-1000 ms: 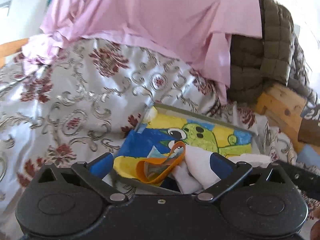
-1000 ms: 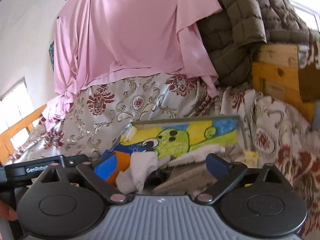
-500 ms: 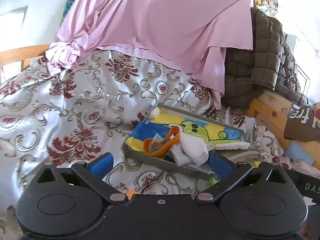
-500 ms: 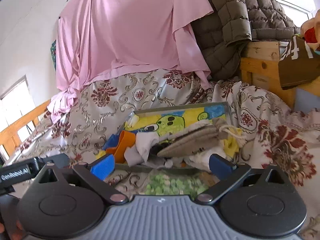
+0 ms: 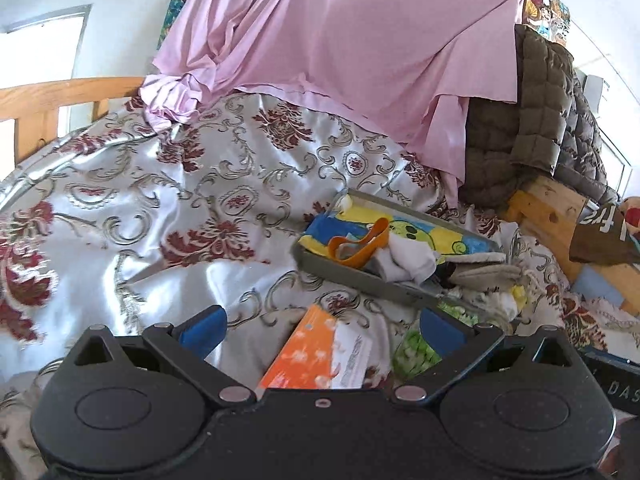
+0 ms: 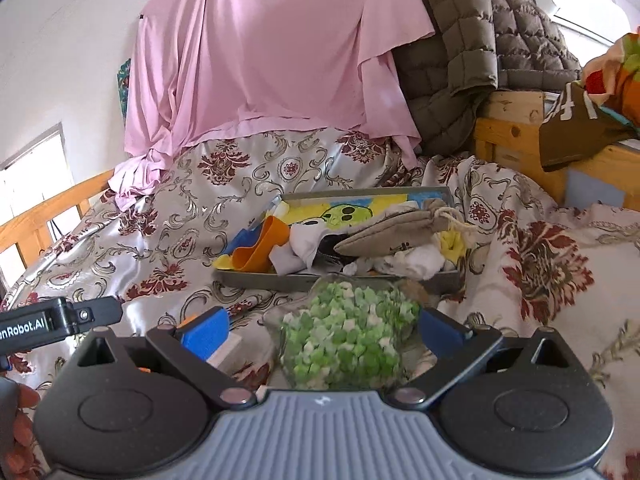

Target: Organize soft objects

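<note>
Most of the soft things already lie gathered in the shallow grey metal tray with a yellow, green and blue cartoon lining point(image 6: 440, 280), which rests on the bed's silver satin bedspread with dark red floral pattern point(image 5: 160, 208): a bright orange elastic band point(image 6: 260, 248) at its left end, crumpled white socks point(image 6: 304, 250) beside it, and a beige drawstring cloth pouch point(image 6: 392, 236) lying across more white and yellow fabric toward the right end. By my reading the sorting is well advanced but not finished, since two items sit on the bedspread just outside the tray's near wall: a clear bag of small green and white foam pieces point(image 6: 344, 340) and a flat orange and white printed packet point(image 5: 316, 356). The right tool point(image 6: 322, 330) is spread wide and empty, with the foam bag lying between its blue-padded fingers without being pinched. The left tool point(image 5: 322, 326) is likewise released, holding nothing, with the orange packet below its gap. What looks left is lifting these two items into the tray, where free room remains mainly over the lining at the back.
</note>
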